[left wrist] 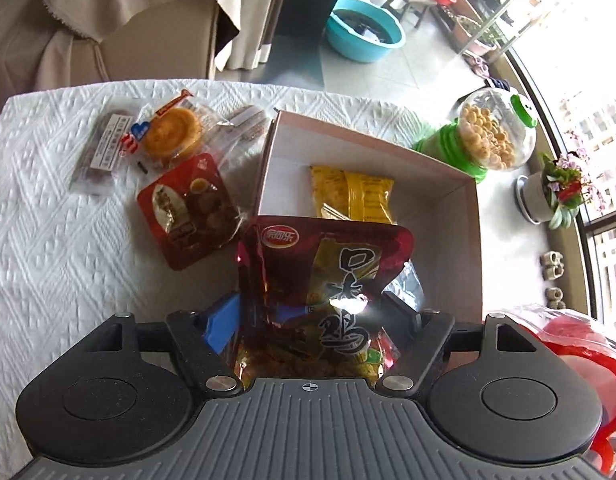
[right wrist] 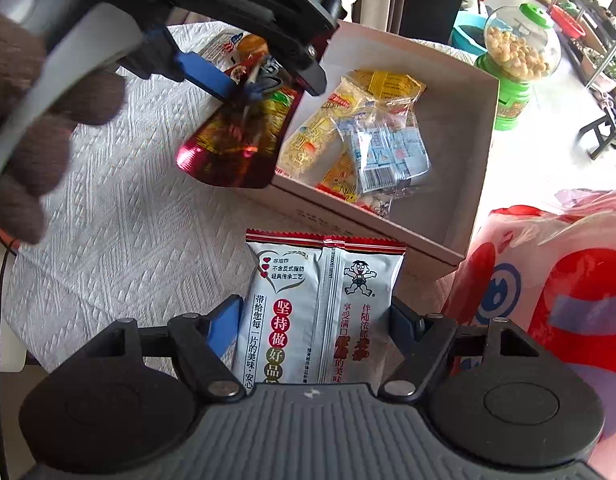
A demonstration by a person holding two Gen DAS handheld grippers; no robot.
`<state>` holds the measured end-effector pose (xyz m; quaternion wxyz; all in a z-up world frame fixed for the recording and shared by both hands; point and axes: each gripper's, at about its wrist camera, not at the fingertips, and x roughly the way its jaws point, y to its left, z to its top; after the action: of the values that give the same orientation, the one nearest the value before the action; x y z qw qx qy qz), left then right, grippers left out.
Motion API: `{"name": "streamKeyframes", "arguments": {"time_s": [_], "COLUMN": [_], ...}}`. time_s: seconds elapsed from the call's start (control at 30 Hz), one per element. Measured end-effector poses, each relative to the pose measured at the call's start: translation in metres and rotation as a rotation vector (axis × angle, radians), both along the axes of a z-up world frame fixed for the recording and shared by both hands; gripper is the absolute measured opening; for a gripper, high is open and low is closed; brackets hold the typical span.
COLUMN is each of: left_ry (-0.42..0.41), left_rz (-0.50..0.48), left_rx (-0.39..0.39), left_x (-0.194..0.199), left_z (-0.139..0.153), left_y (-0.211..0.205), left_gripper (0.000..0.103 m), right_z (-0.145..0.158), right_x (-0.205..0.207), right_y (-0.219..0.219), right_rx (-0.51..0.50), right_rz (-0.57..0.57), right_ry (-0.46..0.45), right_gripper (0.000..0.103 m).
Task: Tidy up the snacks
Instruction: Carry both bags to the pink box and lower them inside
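Note:
My left gripper (left wrist: pixel 314 312) is shut on a dark red snack pouch (left wrist: pixel 328 280) and holds it above the near left edge of the open cardboard box (left wrist: pixel 474 248). From the right wrist view the same pouch (right wrist: pixel 240 140) hangs over the box's left wall (right wrist: pixel 348 216). My right gripper (right wrist: pixel 316 320) is shut on a white and red rice cracker packet (right wrist: pixel 320 308) just in front of the box. Yellow packets (left wrist: pixel 356 196) and a clear packet (right wrist: pixel 392 152) lie in the box.
On the white cloth (left wrist: pixel 60 208) left of the box lie a round cake packet (left wrist: pixel 172 132), a red packet (left wrist: pixel 188 208) and a clear-wrapped bar (left wrist: pixel 104 152). A green candy jar (left wrist: pixel 488 136) and a flower pot (left wrist: pixel 548 196) stand behind; a red plastic bag (right wrist: pixel 556 280) sits right.

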<state>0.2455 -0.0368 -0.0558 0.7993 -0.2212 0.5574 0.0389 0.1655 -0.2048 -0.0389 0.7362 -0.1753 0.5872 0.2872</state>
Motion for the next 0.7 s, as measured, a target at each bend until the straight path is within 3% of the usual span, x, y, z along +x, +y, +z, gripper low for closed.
{"name": "streamKeyframes", "arguments": {"time_s": [0.2, 0.5, 0.6, 0.7], "left_ry": [-0.006, -0.116, -0.103, -0.029], "left_rz": [0.007, 0.054, 0.049, 0.014], "left_rx": [-0.007, -0.162, -0.165, -0.152], "left_x": [0.001, -0.001, 0.004, 0.015], "left_z": [0.001, 0.021, 0.021, 0.012], "left_y": [0.000, 0.019, 0.024, 0.024], "left_gripper": [0.081, 0.081, 0.081, 0.081], "right_z": [0.011, 0.026, 0.027, 0.027], "right_x": [0.017, 0.038, 0.054, 0.074], "right_y": [-0.002, 0.009, 0.017, 0.021], "right_rx": [0.036, 0.070, 0.060, 0.065], "right_rz": [-0.010, -0.021, -0.045, -0.090], "right_ry": [-0.031, -0.101, -0.141, -0.171], "right_gripper": [0.076, 0.076, 0.076, 0.076]}}
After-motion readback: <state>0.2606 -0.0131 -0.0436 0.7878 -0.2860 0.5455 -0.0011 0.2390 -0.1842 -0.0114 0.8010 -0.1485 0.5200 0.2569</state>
